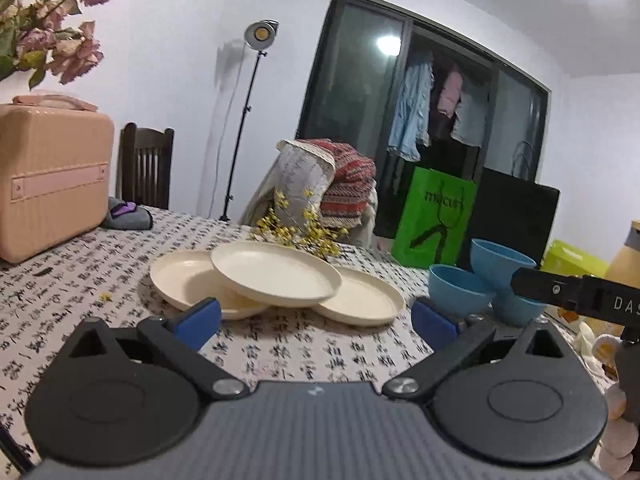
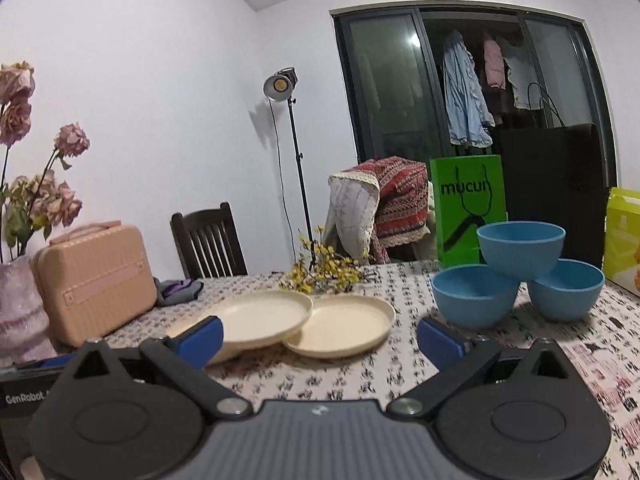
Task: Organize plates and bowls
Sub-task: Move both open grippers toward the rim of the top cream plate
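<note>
Both grippers — left gripper (image 1: 316,320), right gripper (image 2: 320,336) — are hovering with blue-padded fingers spread, empty. Three round cream plastic plates (image 1: 276,274) are overlapping just ahead; three blue plastic bowls (image 2: 520,248) are sitting pyramid-stacked farther right — partly hidden in the left view.

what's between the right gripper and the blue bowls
Nothing: in the right wrist view only bare patterned tablecloth lies between the open right gripper and the blue bowls.

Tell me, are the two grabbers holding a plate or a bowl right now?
No, nothing is held. The left gripper and the right gripper are both open and empty, short of the cream plates and blue bowls.
</note>
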